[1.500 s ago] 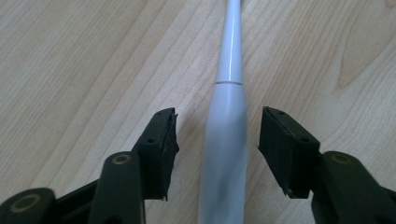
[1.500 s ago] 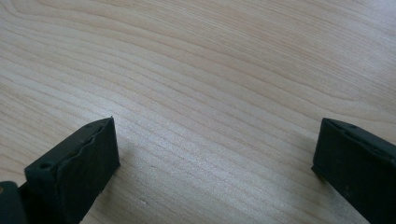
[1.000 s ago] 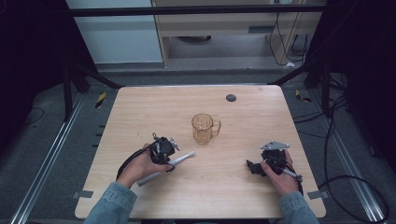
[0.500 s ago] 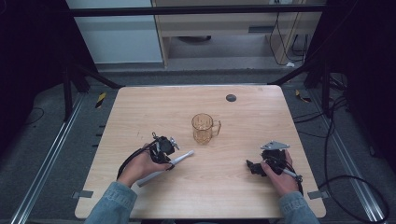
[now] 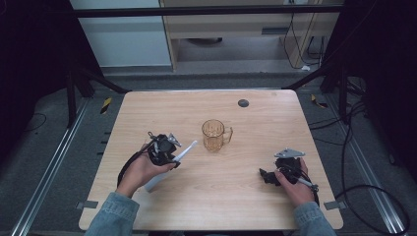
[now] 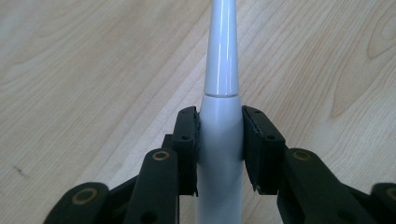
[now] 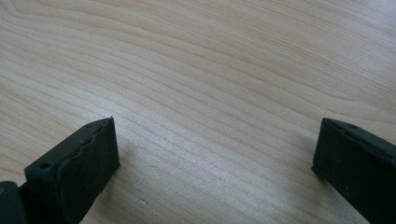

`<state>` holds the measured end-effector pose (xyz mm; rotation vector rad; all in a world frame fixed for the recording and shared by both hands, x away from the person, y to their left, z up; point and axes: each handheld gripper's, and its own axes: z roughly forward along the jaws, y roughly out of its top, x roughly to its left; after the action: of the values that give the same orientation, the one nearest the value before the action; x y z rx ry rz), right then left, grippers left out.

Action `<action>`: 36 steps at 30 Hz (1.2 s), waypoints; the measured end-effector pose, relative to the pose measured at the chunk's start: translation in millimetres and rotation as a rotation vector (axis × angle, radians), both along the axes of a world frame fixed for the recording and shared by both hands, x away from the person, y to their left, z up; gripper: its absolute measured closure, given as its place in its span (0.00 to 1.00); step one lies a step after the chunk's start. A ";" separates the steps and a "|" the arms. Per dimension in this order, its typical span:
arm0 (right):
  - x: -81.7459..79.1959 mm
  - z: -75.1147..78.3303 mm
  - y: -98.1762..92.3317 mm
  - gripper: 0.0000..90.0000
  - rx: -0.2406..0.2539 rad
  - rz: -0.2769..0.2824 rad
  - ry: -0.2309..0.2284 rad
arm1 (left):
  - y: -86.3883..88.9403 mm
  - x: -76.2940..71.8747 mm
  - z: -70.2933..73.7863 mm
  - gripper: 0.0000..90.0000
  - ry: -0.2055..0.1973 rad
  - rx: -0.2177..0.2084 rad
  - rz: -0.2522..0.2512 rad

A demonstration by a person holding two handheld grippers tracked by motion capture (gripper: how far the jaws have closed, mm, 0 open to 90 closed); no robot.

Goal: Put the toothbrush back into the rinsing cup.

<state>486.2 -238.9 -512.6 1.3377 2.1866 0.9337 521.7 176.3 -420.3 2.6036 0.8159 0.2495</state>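
A white tapered stick, thicker at its near end, points up and right toward the mug. My left gripper is shut on it. In the left gripper view both black pads press the thick part of the stick, and the thin end runs on above the wood. An amber glass mug stands upright at the table's middle, its handle to the right. My right gripper rests low at the front right. Its jaws stand wide apart in the right gripper view, with bare wood between them.
The light wooden table has a small dark round disc near its far edge. Metal frame rails and cables run along the floor at both sides. Two forearms in denim sleeves reach in from the front edge.
The left hand has risen a little with the white stick, whose far end now points higher toward the mug. The right hand and the mug have stayed put.
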 end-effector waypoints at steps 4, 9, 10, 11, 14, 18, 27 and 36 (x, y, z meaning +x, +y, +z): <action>0.0 0.0 0.0 0.00 0.000 0.000 0.000 | 4.6 2.1 9.9 0.75 -0.026 -0.017 0.026; 0.0 0.0 0.0 0.00 0.000 0.000 -0.001 | 6.4 3.7 27.7 0.75 -0.061 -0.036 0.034; 0.1 -0.1 0.0 0.00 -0.001 0.000 -0.001 | 5.9 4.3 30.4 0.75 -0.067 -0.041 0.037; 0.1 -0.2 0.0 0.00 -0.001 0.000 -0.001 | 5.4 5.1 33.2 0.75 -0.072 -0.043 0.038; 0.1 -0.1 -0.1 0.00 -0.001 0.000 -0.002 | 2.2 7.4 40.2 0.75 -0.086 -0.058 0.043; 0.1 -0.2 0.0 0.00 -0.001 0.000 -0.002 | -4.5 11.8 49.1 0.75 -0.099 -0.072 0.040; 0.7 -0.1 -0.1 0.00 -0.003 -0.002 -0.002 | -20.5 18.9 63.2 0.75 -0.113 -0.102 0.032; 1.3 -0.2 -0.2 0.00 -0.003 -0.002 -0.002 | -37.3 31.7 79.7 0.75 -0.121 -0.141 0.032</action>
<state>487.5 -239.1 -512.8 1.3363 2.1837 0.9302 553.4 139.0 -340.6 2.4204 0.8031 0.3429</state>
